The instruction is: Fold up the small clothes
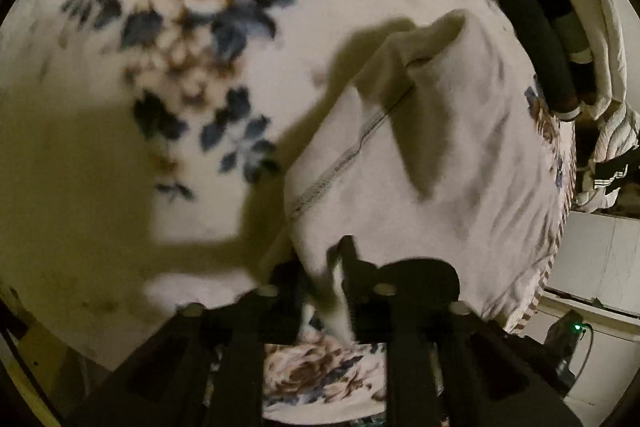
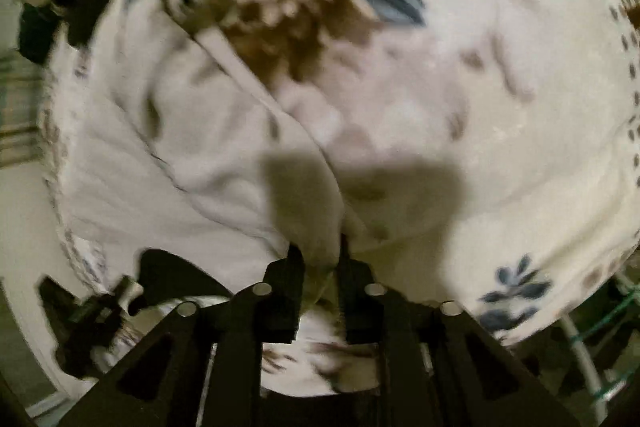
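A small white garment with a dark stitched hem lies spread and partly lifted over a floral blanket. My left gripper is shut on one edge of the garment, which bunches between the black fingers. My right gripper is shut on another edge of the same white garment; the cloth rises in a peak into the jaws. The view is blurred by motion.
A pile of dark and white clothes lies at the far right of the blanket. The blanket edge drops off at the right, with a white surface and a device with a green light beyond.
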### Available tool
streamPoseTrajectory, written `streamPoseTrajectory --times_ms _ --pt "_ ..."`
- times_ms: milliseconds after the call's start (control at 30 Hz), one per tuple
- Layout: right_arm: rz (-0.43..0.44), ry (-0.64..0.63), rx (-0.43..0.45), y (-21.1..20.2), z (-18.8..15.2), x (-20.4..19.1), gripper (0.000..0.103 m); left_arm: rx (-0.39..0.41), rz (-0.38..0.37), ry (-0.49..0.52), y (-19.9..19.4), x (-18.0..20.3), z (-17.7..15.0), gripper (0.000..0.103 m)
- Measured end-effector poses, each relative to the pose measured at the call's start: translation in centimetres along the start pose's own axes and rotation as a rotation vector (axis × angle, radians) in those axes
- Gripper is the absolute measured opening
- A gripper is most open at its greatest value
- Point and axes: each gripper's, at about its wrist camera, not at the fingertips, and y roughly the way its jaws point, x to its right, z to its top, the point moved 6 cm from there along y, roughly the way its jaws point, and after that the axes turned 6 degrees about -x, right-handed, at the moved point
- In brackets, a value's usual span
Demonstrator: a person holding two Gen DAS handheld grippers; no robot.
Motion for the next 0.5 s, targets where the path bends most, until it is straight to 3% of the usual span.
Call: streamPoseTrajectory --times_ms 67,100,233,400,500 --pt "-0.023 -0.007 0.021 -1.3 0.0 0.4 0.036 0.055 0.031 0.041 -2.5 0.6 0.2 0.047" --pt "-0.026 -0.007 0.065 -2.9 0.1 0.4 0.049 0.092 0.043 0.057 -3.7 0.9 0.5 0.058" --pt "0.042 -0.062 0.174 -6.9 1.8 -2.3 0.053 0.188 0.045 0.159 -6.0 4.2 3.5 0.058" --pt "0.106 -0.242 0.226 -7.5 6.8 -10.9 0.053 0.244 0.056 0.329 -3.6 10.0 7.1 0.058" --pt "0.052 -0.394 0.200 -5.4 9.0 -15.4 0.053 0.265 0.190 0.435 -0.2 11.8 9.7 0.058"
